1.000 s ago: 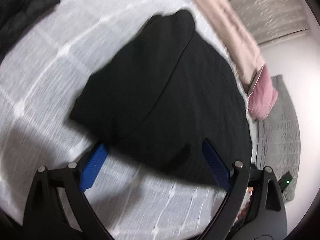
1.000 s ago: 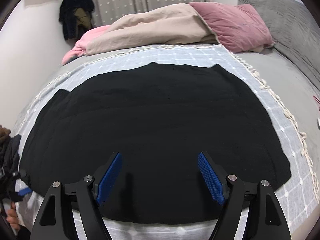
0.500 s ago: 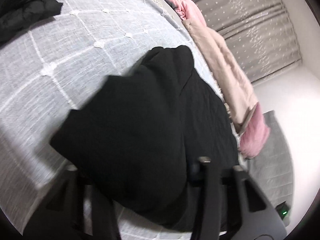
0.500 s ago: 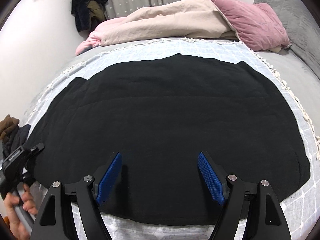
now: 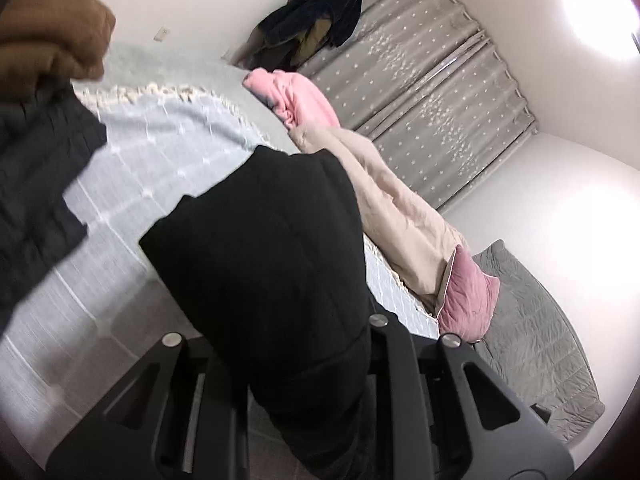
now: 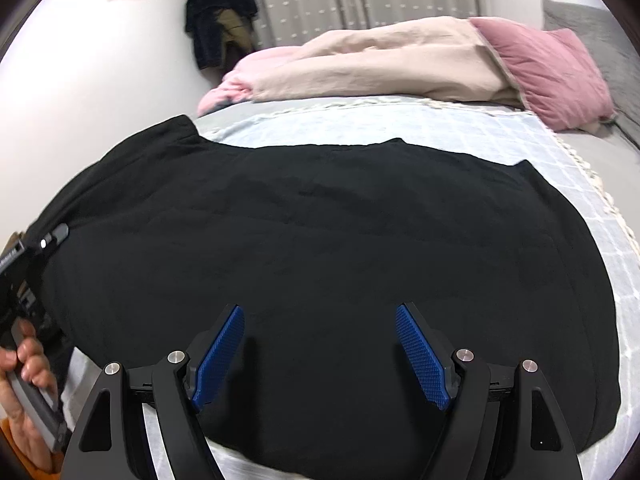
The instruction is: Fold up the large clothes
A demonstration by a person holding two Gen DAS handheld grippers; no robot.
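Observation:
A large black garment [image 6: 320, 240] lies spread on the checked bedspread [image 6: 460, 128]. My left gripper [image 5: 304, 364] is shut on the garment's left end and holds that fold [image 5: 272, 248] lifted off the bed; its fingertips are hidden under the cloth. The same lifted end shows at the left of the right wrist view [image 6: 132, 152], with the left gripper's body [image 6: 24, 264] at the frame edge. My right gripper [image 6: 320, 352] is open and empty, just above the garment's near edge.
A beige duvet [image 6: 380, 64] and pink pillow [image 6: 552, 68] lie along the bed's far side. A grey quilt [image 5: 532, 340] lies beside them. Dark clothes [image 5: 36, 184] and a brown item [image 5: 44, 40] lie at the left. Clothes [image 6: 220, 28] hang by the curtain.
My left gripper closed on the garment's left end and lifted it up off the bed. The right gripper stayed open and shifted slightly over the near edge.

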